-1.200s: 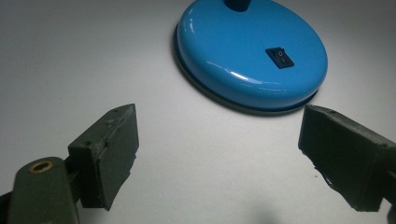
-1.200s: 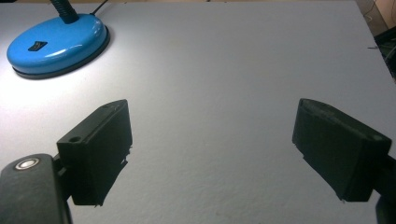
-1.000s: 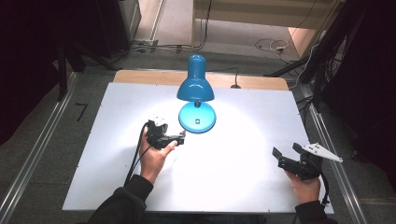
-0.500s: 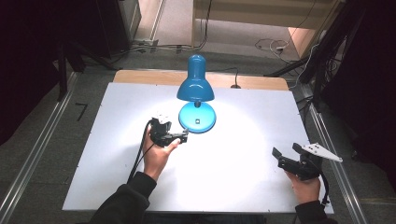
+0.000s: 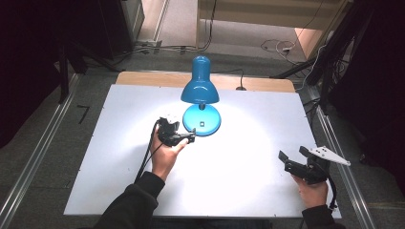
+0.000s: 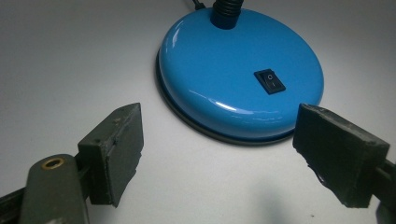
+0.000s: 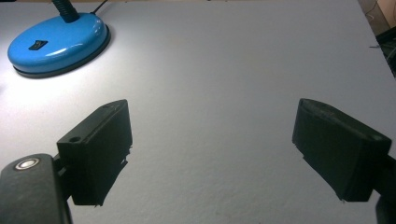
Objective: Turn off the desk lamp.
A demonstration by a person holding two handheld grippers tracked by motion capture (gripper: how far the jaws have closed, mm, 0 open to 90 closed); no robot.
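Over the last second the left hand-held gripper (image 5: 190, 139) has slid forward and a little to its right across the tabletop (image 5: 119, 167), closing on the blue desk lamp (image 5: 200, 98). Earlier it sat a clear step short of the lamp's round base (image 5: 202, 119); now its tips lie just beside the near-left rim of that base. The right hand-held gripper (image 5: 292, 157) has not moved at all and stays parked well off to the side, near the right edge of the tabletop. I read this as the approach nearly finished: the left hand is the working one, and the likely target is the small black rocker switch (image 6: 270, 80) on top of the base, since the lamp is lit and throws a bright pool onto the white surface.

In the left gripper view the jaws stand wide apart and hold nothing. The base lies just ahead of them and slightly to the right of the gap's centre, its rim near the right jaw but not touching it. The switch sits farther forward, beyond the rim, above and a little inside the right jaw.

The right hand-held gripper is equally wide open and empty; from it the base (image 7: 56, 42) lies far ahead and to the left, well apart.
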